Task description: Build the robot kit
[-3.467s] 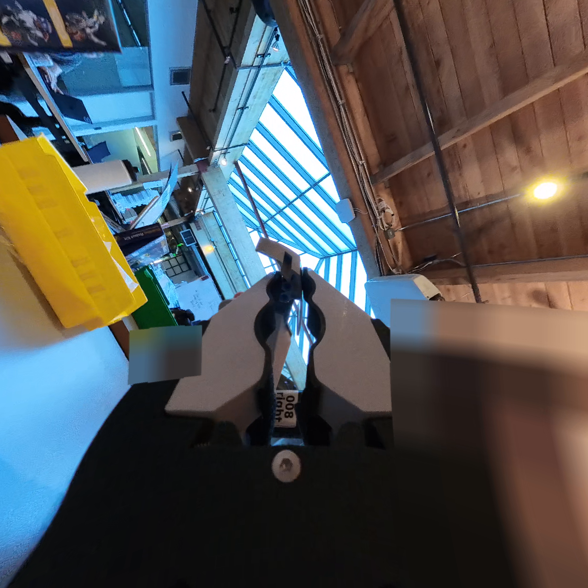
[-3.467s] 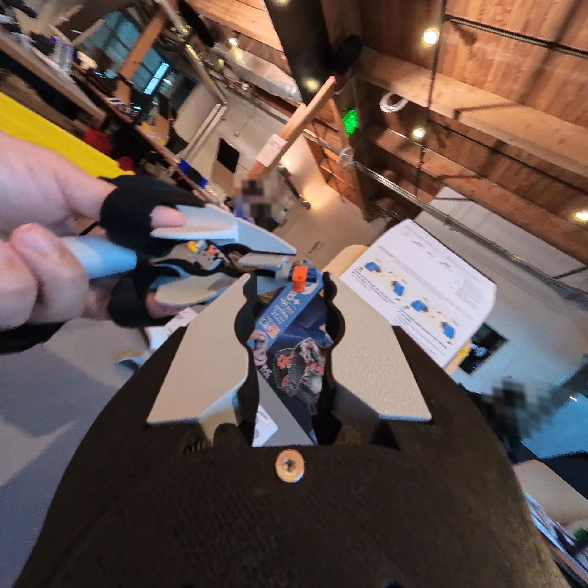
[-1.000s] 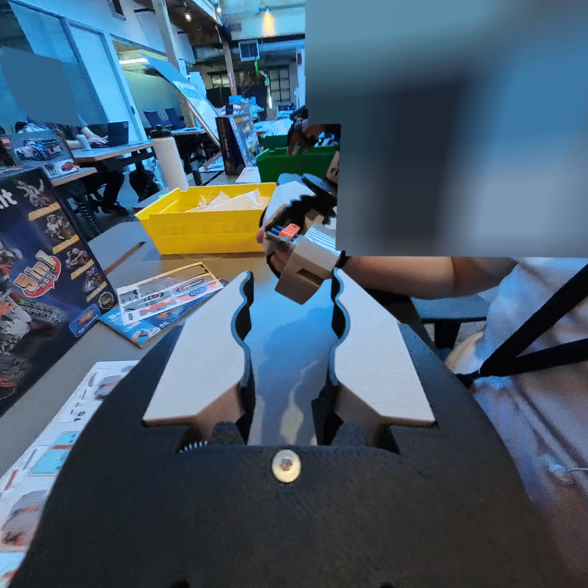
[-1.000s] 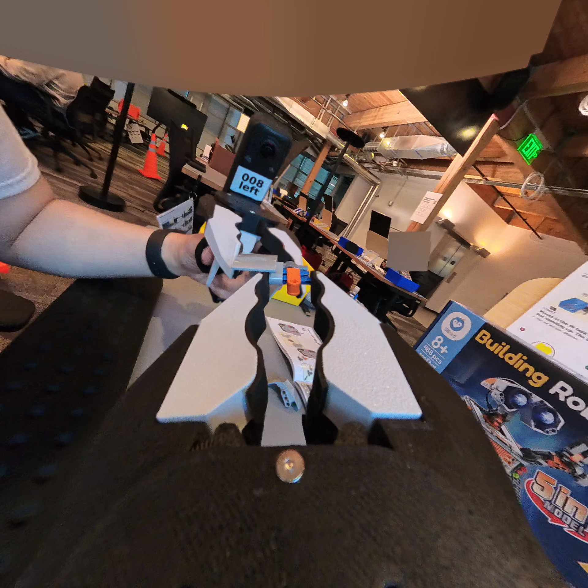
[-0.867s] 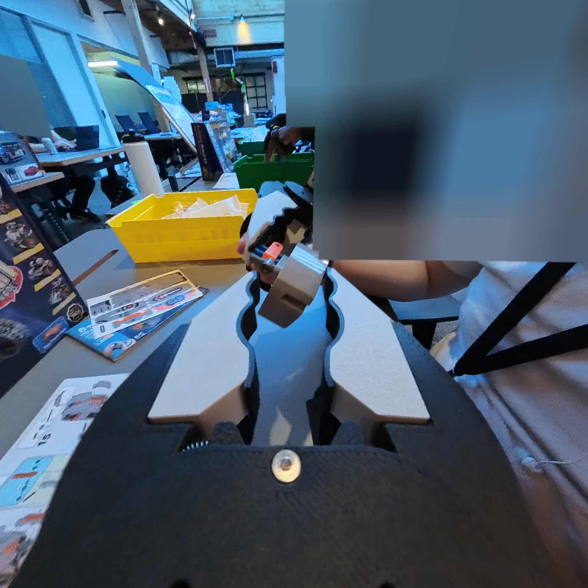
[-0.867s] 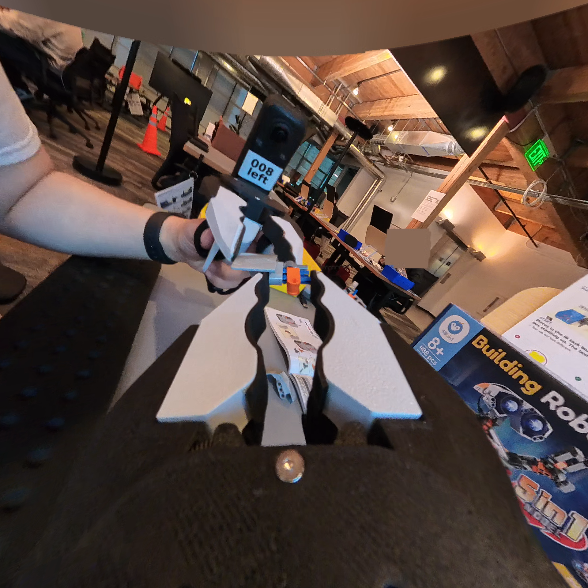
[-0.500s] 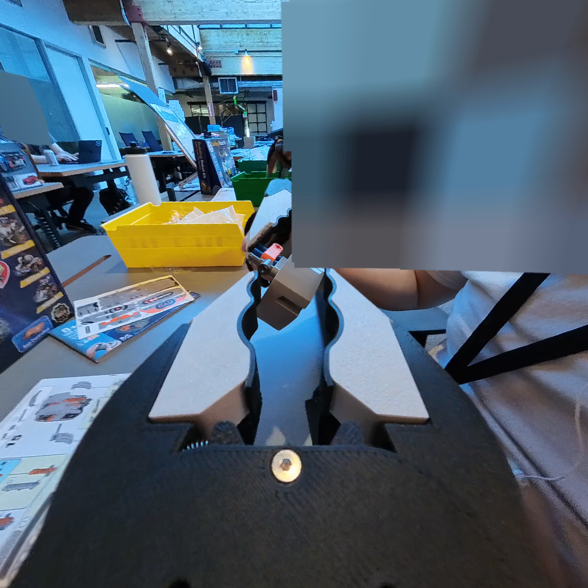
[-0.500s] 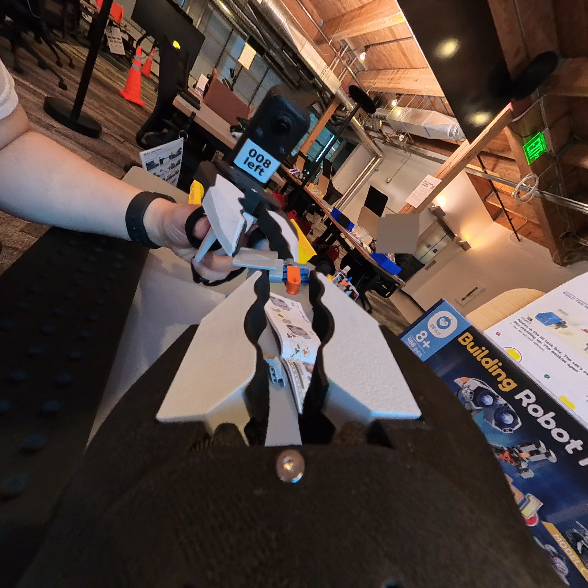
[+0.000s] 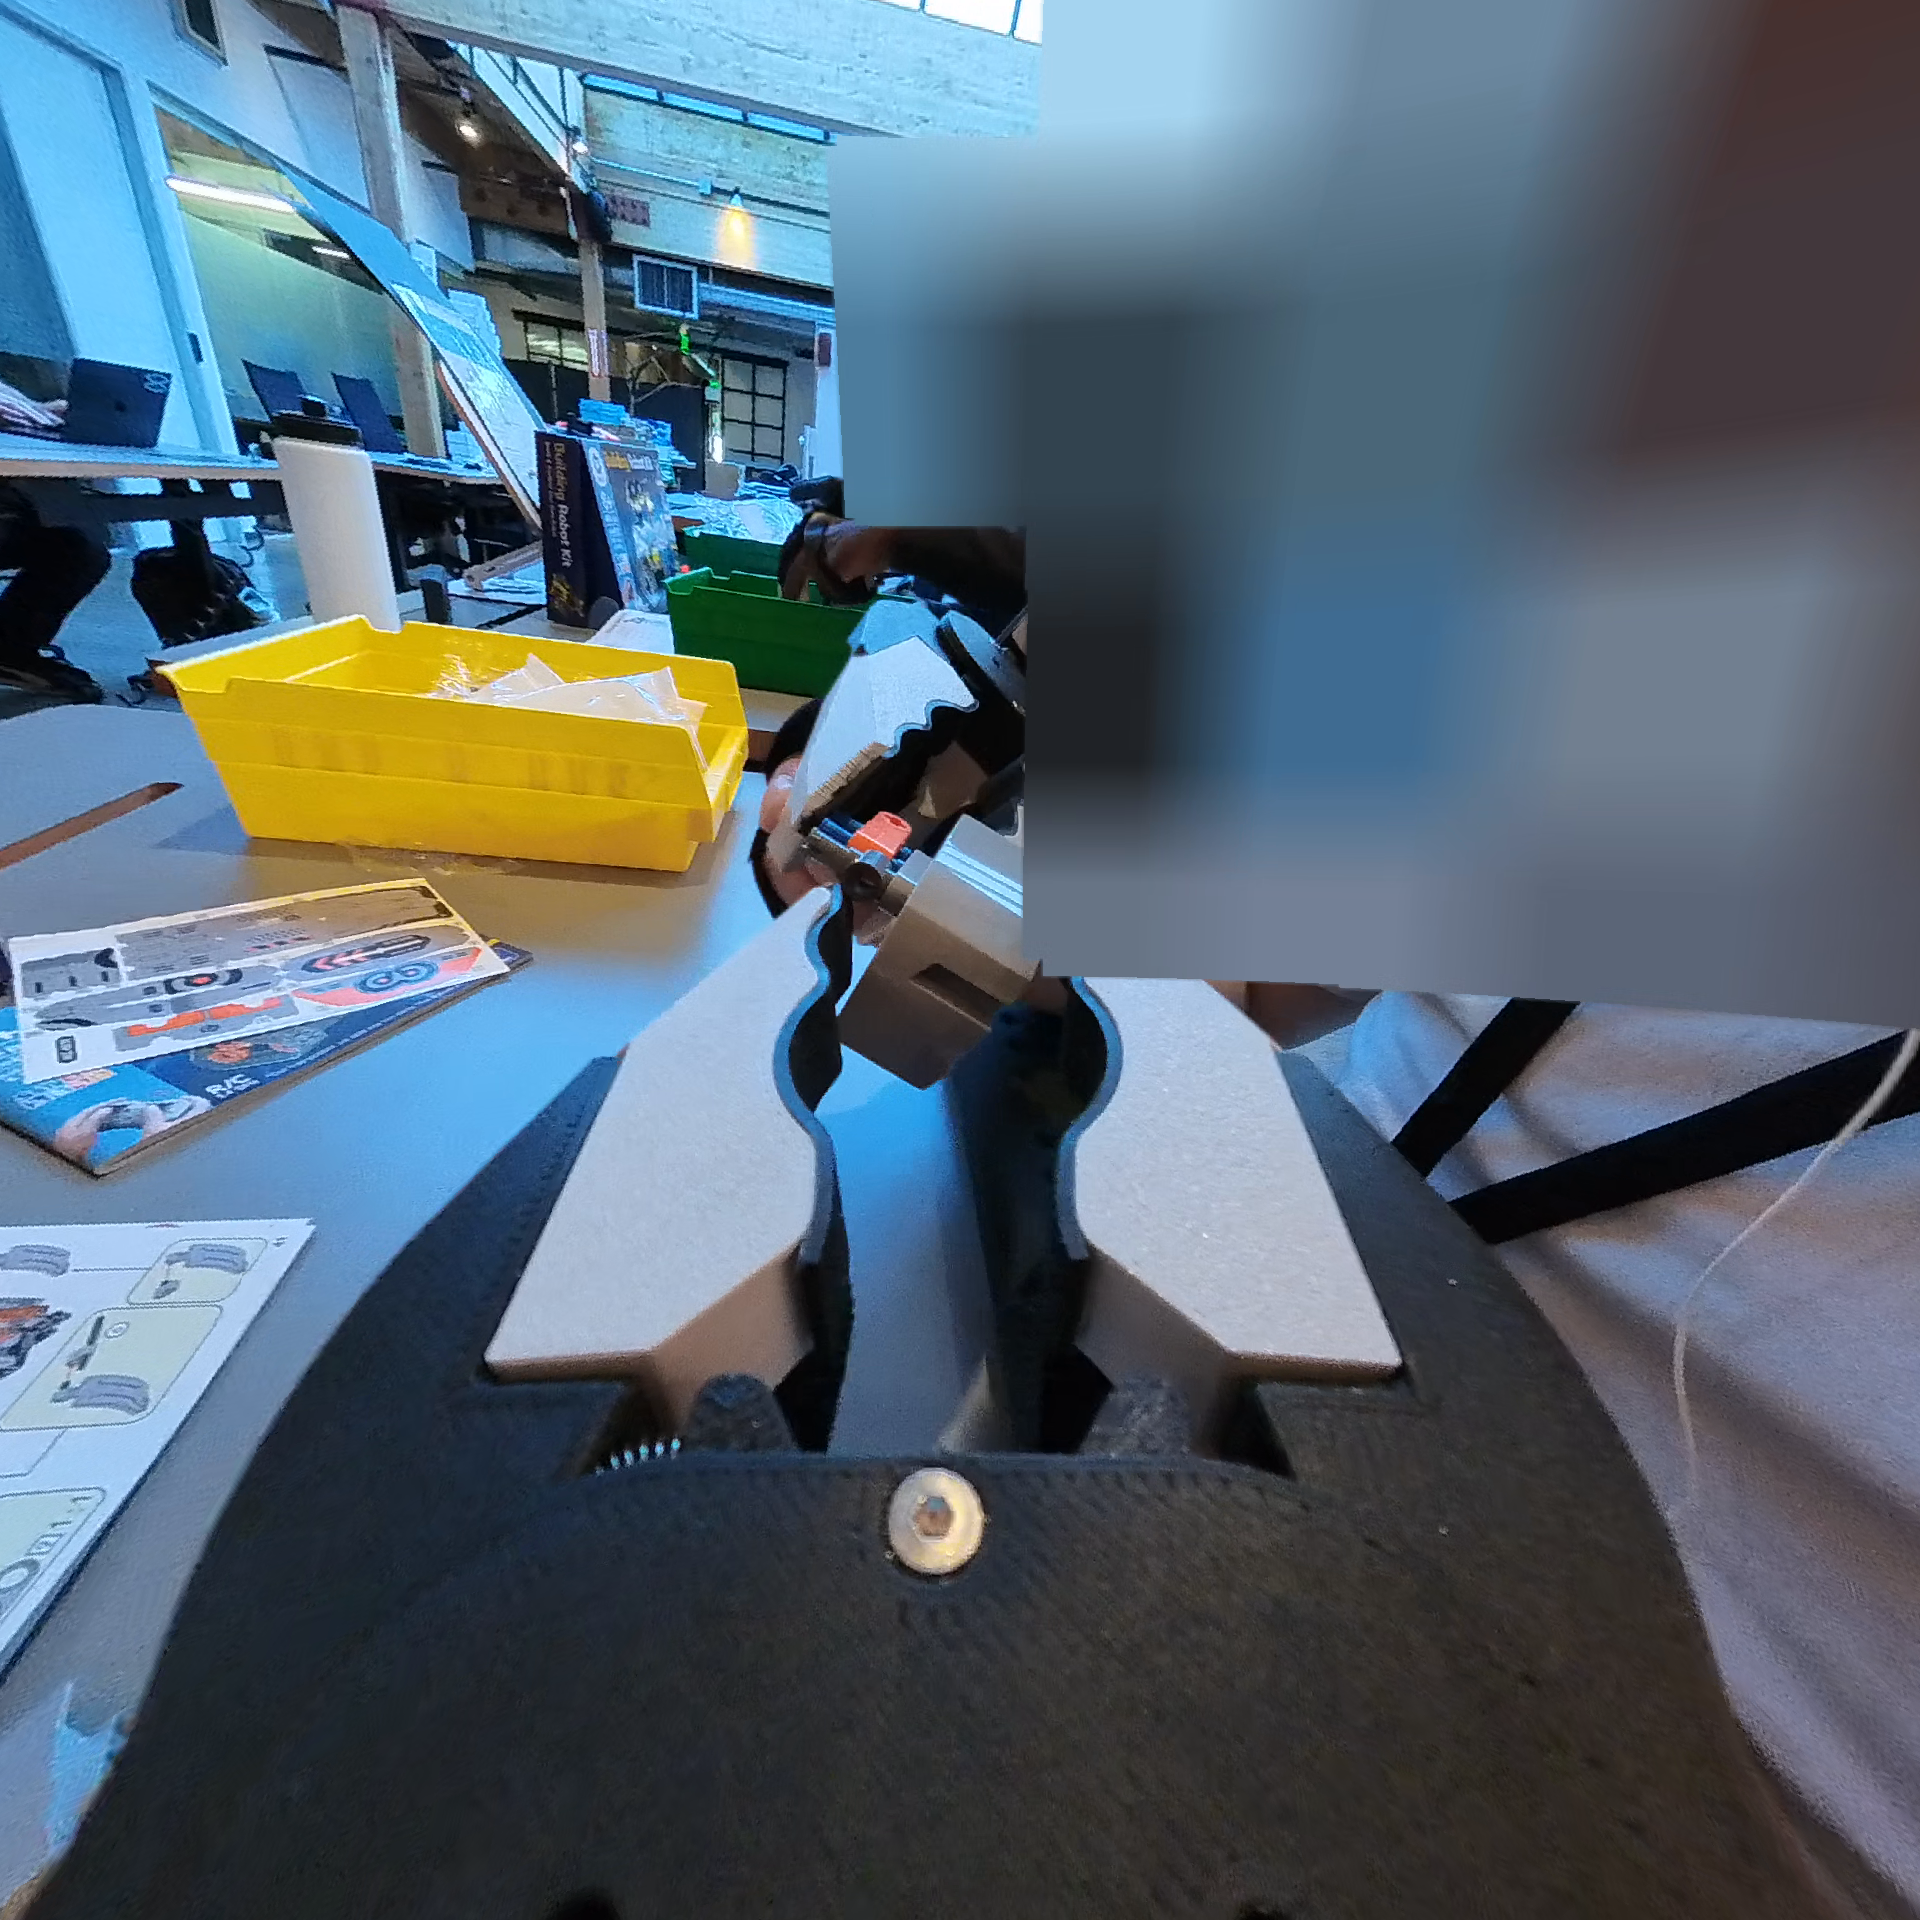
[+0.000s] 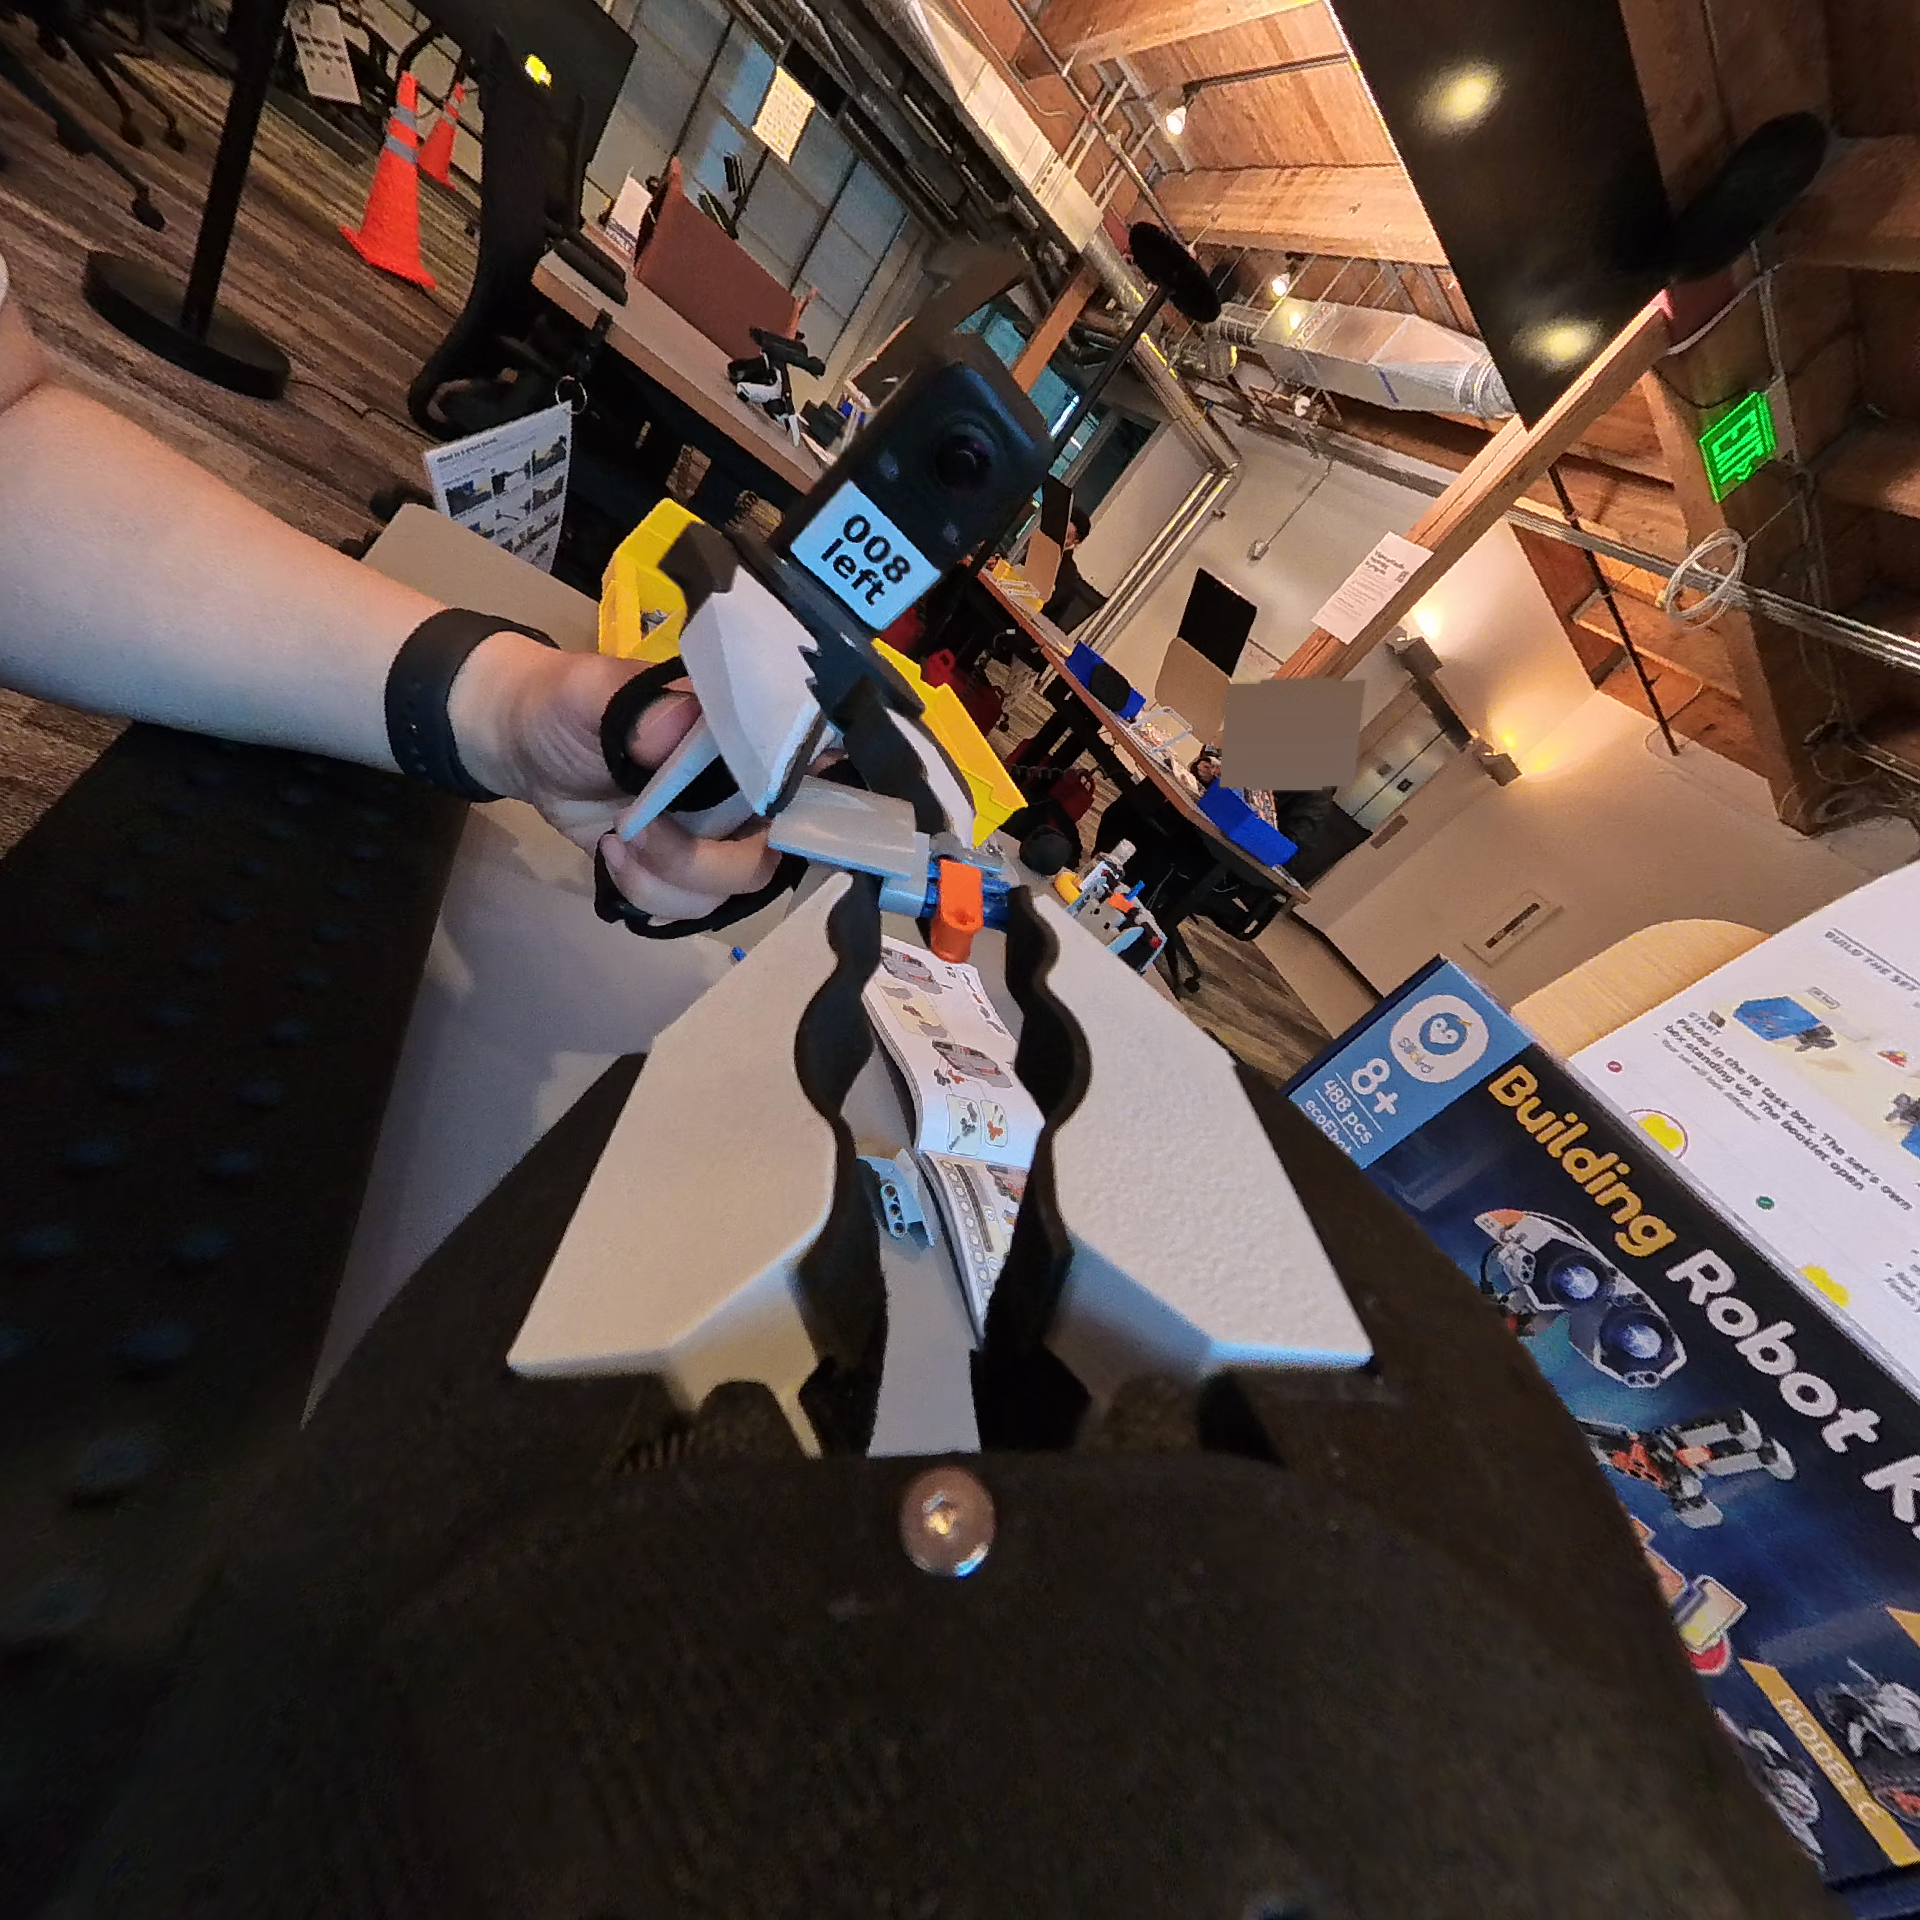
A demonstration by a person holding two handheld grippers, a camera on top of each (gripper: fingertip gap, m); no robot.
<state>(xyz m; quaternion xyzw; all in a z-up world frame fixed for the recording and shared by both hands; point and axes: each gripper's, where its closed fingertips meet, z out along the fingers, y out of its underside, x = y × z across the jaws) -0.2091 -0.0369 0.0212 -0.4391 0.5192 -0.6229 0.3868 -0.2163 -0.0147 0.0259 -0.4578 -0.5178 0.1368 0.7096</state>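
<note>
at the centre of the right wrist view, the right gripper (image 10: pixel 935 899) clamps its pale matte fingers, lined with wavy black pads, on a small brick assembly (image 10: pixel 961 914), blue and grey with an orange peg, above the smooth grey surface (image 9: pixel 468 1091). the left gripper (image 9: pixel 951 940) faces it, fingers apart, one tip touching the assembly. at left in the left wrist view sit a glossy yellow bin (image 9: pixel 447 748) holding clear bags (image 9: pixel 582 681), and printed leaflets (image 9: pixel 239 966). a dark blue cardboard box (image 10: pixel 1610 1299) fills the right view's lower right.
</note>
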